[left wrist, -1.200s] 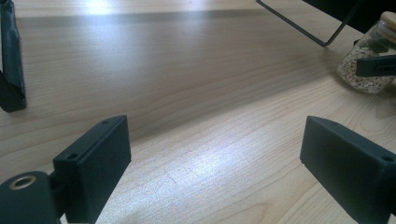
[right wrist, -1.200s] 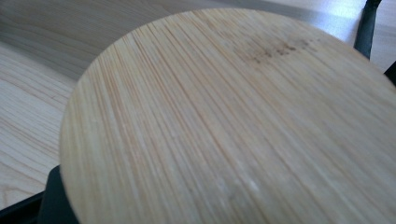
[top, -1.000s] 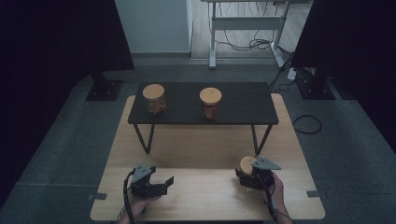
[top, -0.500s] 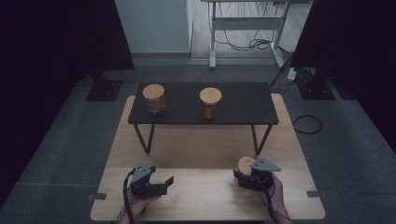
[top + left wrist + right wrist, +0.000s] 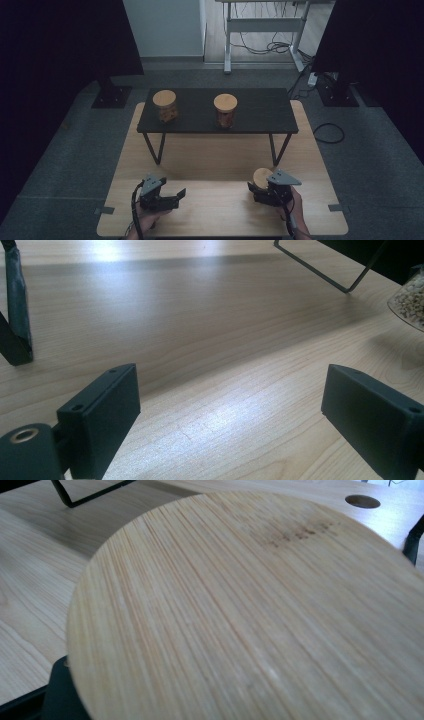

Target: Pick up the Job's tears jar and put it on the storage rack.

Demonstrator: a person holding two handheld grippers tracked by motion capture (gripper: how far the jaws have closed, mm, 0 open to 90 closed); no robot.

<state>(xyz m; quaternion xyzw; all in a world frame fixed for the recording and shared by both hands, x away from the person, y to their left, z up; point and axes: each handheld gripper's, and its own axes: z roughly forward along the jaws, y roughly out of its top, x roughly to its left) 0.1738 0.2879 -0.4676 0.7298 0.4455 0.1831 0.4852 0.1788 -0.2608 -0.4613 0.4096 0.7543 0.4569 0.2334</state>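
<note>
Gripping a bamboo-lidded jar [image 5: 261, 178] near the tabletop's [image 5: 215, 160] front right corner, the right tool [image 5: 267, 192] pinches it; the left tool [image 5: 167, 200] rests spread near the front left.

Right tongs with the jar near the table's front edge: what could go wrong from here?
1. The right tongs grip the jar below its wide bamboo lid; a low hold could let it tip.
2. Two jars already stand on the black shelf, so placing a third risks a knock.
3. The left tongs stand open, offering no support.
</note>
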